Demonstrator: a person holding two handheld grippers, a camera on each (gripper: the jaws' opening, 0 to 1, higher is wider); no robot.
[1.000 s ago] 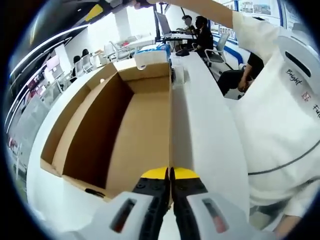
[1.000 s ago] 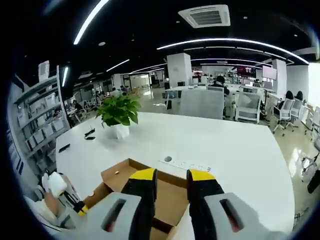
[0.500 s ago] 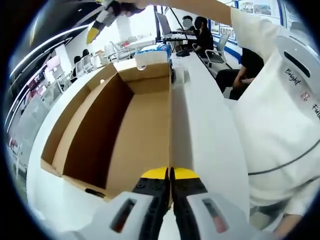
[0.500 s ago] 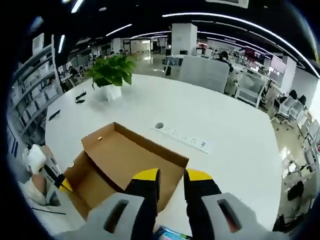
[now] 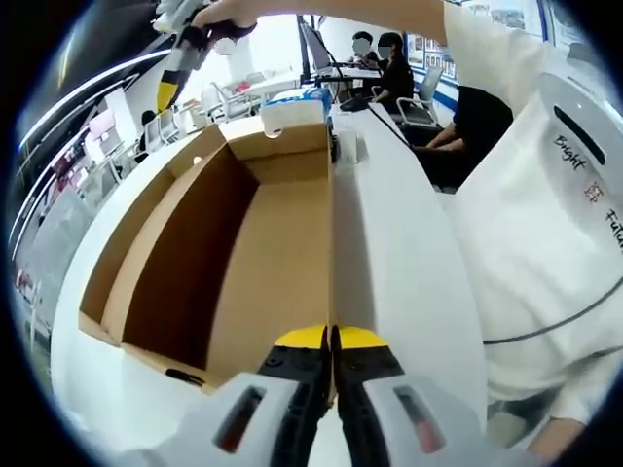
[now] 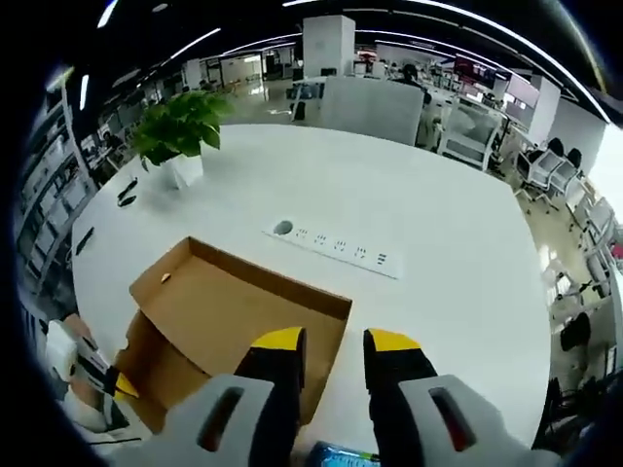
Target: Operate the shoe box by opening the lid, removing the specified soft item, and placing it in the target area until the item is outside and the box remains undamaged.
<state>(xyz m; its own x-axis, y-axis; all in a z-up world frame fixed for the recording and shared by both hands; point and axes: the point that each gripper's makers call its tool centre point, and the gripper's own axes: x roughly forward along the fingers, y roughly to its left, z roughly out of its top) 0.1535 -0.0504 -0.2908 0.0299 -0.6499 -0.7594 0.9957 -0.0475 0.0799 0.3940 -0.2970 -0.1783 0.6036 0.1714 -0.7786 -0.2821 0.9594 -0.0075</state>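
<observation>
potted plant (image 6: 180, 131): stands near the far left edge of the white table (image 6: 458, 253), well apart from the box.

shoe box (image 6: 229, 326): open cardboard, lid off, on the near left part of the table; interior bare brown board in both views, no soft item visible inside. in the left gripper view the box (image 5: 234, 253) runs lengthwise away from the camera, walls upright, no tear or crush seen.

power strip (image 6: 336, 250): lies just beyond the box's far edge.

left gripper (image 5: 331, 336): jaws pressed together, nothing visible between them, at the box's near end wall; whether it pinches that wall cannot be told. unchanged over the last second.

right gripper (image 6: 331, 341): jaws slightly apart, holding nothing. over the last second it tips from looking across the room to looking down on the box from above; in the left gripper view it (image 5: 175, 73) descends toward the box's far end.

soft item: location cannot be told.

judgement: a reach into the box is starting; removal not yet done.
</observation>
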